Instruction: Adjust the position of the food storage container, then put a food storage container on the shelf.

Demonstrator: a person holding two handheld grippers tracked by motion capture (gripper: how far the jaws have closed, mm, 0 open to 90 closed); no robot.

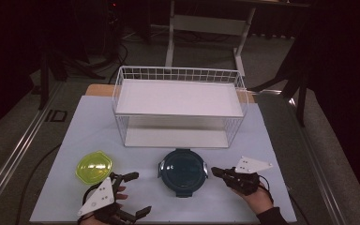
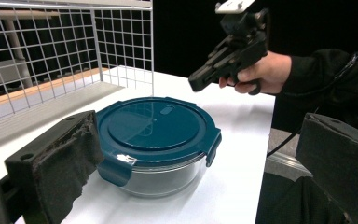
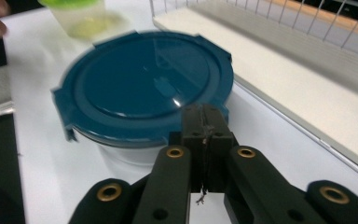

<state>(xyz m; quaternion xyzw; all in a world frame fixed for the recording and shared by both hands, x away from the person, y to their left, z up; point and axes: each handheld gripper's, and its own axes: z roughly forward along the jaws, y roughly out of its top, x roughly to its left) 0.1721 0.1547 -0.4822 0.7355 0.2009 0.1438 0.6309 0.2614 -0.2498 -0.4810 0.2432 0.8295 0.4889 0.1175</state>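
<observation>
A round glass container with a dark teal clip lid (image 1: 183,169) (image 2: 156,128) (image 3: 144,84) stands on the white table near its front edge. My right gripper (image 1: 214,171) (image 3: 204,119) is shut with nothing between its jaws. Its tip hovers at the lid's right rim, a little above the table. The left gripper view shows it raised beyond the container (image 2: 200,81). My left gripper (image 1: 138,194) (image 2: 204,140) is open to the left of the container. Its jaws point toward the container without touching it.
A small container with a yellow-green lid (image 1: 93,166) (image 3: 79,14) sits left of the teal one, just beyond my left gripper. A white two-tier wire rack (image 1: 178,101) (image 2: 121,42) stands behind both. The table's front edge runs close under both hands.
</observation>
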